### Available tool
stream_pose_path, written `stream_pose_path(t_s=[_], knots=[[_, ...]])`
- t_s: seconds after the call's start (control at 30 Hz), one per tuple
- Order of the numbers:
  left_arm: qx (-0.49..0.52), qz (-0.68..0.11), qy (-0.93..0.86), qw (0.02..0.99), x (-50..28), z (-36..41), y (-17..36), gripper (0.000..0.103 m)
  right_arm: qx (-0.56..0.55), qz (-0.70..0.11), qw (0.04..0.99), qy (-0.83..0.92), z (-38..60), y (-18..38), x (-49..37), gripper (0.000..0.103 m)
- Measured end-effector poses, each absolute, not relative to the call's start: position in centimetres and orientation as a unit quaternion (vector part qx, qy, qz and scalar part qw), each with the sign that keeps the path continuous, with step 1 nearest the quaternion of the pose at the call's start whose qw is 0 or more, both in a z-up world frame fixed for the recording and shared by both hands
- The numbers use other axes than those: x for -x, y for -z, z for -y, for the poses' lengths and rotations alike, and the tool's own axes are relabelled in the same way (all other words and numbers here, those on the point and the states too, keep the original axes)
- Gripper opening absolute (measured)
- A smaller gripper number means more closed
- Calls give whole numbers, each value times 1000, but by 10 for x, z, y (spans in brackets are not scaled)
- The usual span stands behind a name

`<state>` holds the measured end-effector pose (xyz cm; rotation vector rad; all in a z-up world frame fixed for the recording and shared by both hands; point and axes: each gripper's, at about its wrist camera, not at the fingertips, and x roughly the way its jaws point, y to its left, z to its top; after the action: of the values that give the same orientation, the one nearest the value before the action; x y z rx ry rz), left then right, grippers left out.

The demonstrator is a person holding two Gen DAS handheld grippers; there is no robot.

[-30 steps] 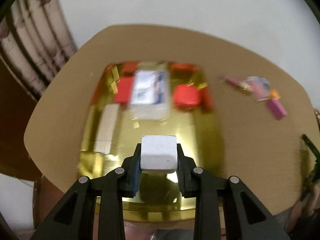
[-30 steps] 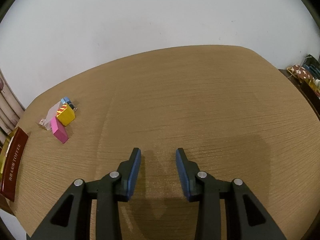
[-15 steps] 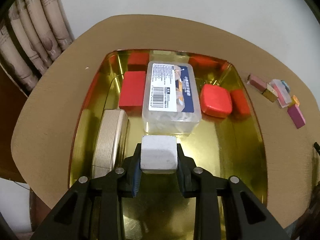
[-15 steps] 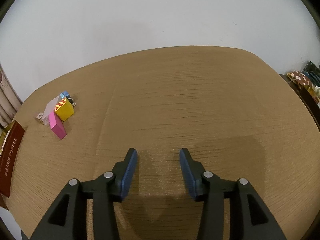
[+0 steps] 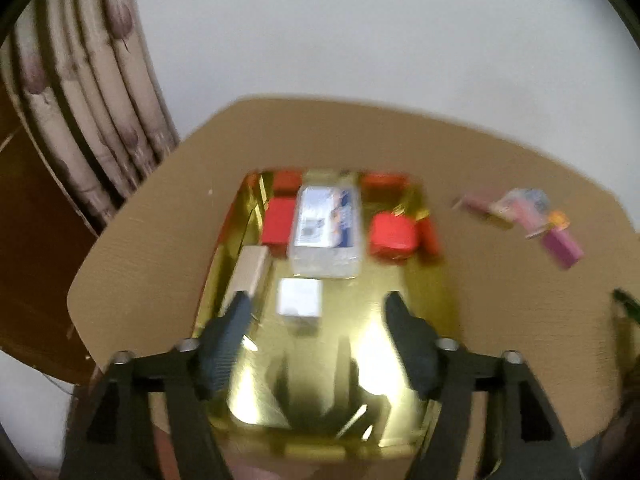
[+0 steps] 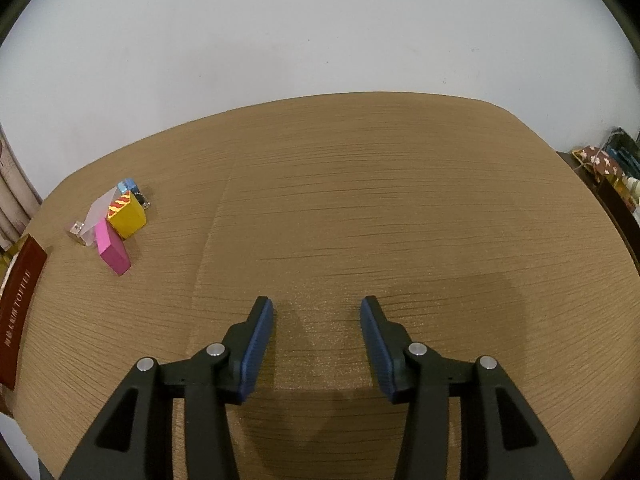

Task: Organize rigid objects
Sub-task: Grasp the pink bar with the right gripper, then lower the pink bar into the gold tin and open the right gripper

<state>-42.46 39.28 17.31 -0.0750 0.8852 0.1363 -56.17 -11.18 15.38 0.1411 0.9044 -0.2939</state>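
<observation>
A gold tray [image 5: 440,280] lies on the wooden table [image 5: 500,312]. In it are a clear plastic box [image 5: 326,228], two red boxes [image 5: 278,222] [image 5: 392,234], a beige ribbed case [image 5: 248,268] and a small white block [image 5: 300,297]. My left gripper [image 5: 317,300] hovers over the tray. Its jaws are opening, and the white block lies free on the tray floor below them, touched by neither pad. My right gripper [image 6: 316,308] is open over bare table with nothing between its fingers. A pink block [image 6: 114,250], a yellow box [image 6: 126,216] and a clear item [image 6: 96,216] sit far to its left.
The tray's dark red lettered side [image 6: 20,308] shows at the left edge of the right wrist view. A curtain [image 5: 80,100] hangs behind the table's left corner. Cluttered shelf items [image 6: 604,164] stand beyond the table's right edge. A white wall backs the table.
The left gripper let go of the white block, which now lies in the tray, and drew back and up. The right gripper's jaws widened a little while it stayed put.
</observation>
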Motion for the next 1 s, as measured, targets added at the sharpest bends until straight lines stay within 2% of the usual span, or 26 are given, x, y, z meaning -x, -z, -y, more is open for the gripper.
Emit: stream_pose_path(t_s=[0.17, 0.2, 0.4, 0.57, 0.87, 0.93, 1.0], knots=[[21, -396, -5, 918, 483, -344, -186, 81, -61, -450, 888, 72, 93, -159, 553, 47], [19, -399, 6, 917, 489, -336, -183, 85, -57, -455, 887, 55, 86, -162, 549, 47], [10, -442, 56, 895, 518, -291, -149, 85, 2, -489, 870, -66, 20, -180, 504, 47], [13, -470, 67, 880, 526, -289, -132, 86, 56, -521, 847, -87, -10, -171, 466, 47], [55, -477, 25, 877, 542, -321, -129, 88, 59, -544, 831, -98, -30, -155, 437, 47], [55, -486, 11, 872, 545, -324, -127, 88, 72, -551, 826, -92, -33, -151, 432, 40], [57, -491, 4, 869, 550, -325, -126, 88, 80, -569, 814, -87, -37, -142, 427, 15]])
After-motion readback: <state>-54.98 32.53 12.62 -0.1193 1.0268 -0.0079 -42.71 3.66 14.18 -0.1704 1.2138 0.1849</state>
